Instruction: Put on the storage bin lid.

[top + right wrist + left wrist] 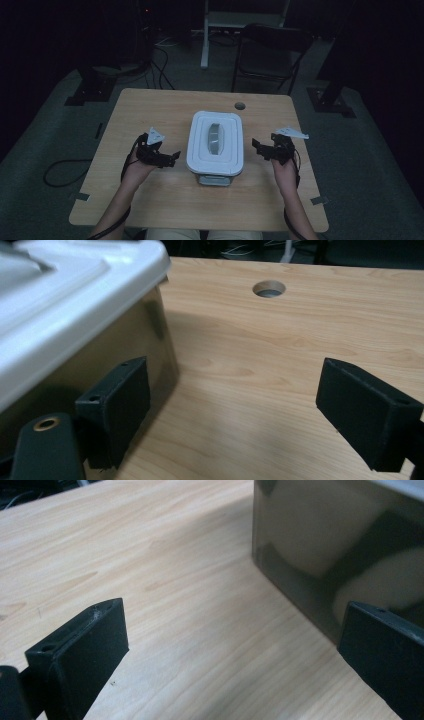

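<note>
Box [215, 145] with a white lid sits in the middle of the tabletop [150, 107], its short end toward the near edge, and in the high view a gripper waits on either side of it. The left gripper [172, 158] points in at the left wall and the right gripper [257, 146] at the right wall, both close to the box but not touching it; that mirrored stance suits a two-sided lift or steadying of the box. A grey handle lies in the lid's recess, and a latch juts out at the near end. The room is dim, so the latch's shape is hard to read.

From the left gripper view, the left gripper [232, 645] has its jaws spread wide, with nothing between them but bare wood. The dark, glossy wall of the box [340, 545] rises at the upper right, just past the right-hand jaw. The lid is cut off by the top edge, and the wall's shine blurs whatever is inside.

From the right gripper view, the right gripper [234, 400] is likewise released, jaws wide and empty. The box [75, 315] stands at the left, its lid overhanging the dark wall; the left-hand jaw is just beside that wall, possibly brushing it. A round hole [269, 288] in the tabletop lies toward the far edge.
</note>
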`<state>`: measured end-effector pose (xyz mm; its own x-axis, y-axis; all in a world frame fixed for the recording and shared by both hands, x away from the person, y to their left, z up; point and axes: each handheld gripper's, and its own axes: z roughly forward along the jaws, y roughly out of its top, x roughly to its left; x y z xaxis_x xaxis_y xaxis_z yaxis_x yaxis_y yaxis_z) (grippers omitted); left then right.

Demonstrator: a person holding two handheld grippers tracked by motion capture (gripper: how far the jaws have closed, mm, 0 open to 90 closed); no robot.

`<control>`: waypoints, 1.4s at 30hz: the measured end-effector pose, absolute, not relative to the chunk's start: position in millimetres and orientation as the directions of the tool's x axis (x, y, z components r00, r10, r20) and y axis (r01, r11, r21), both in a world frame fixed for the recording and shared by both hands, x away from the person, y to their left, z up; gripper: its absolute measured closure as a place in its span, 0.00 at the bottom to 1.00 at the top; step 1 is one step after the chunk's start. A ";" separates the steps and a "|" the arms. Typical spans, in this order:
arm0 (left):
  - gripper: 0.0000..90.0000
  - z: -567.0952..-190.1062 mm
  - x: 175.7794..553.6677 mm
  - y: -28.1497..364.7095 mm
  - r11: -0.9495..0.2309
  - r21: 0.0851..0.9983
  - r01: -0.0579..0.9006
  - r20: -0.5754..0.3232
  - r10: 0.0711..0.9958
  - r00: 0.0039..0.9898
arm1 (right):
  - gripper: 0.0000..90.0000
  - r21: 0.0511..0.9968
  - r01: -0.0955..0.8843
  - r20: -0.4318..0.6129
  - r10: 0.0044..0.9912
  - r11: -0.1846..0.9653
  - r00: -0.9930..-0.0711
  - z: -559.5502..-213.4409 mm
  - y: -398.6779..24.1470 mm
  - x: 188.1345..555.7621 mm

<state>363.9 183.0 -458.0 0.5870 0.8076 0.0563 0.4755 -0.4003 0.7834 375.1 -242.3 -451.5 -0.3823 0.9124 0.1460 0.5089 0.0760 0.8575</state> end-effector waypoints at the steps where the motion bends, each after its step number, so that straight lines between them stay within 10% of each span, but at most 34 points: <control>1: 0.01 -460.1 362.7 184.2 -0.403 0.779 0.481 0.056 0.808 0.586 | 0.16 0.859 0.505 0.131 0.915 0.088 -0.382 -454.0 -242.4 372.9; 42: 0.01 -496.5 325.4 250.3 -0.342 0.742 0.576 0.018 0.869 0.494 | 0.15 0.838 0.543 0.144 0.941 0.049 -0.306 -506.2 -288.2 321.7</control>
<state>325.4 250.3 -496.5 0.4939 0.8693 0.0180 0.5758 -0.3425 0.7424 321.7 -288.2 -506.2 -0.3064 0.9409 0.1441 0.5433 0.0486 0.8381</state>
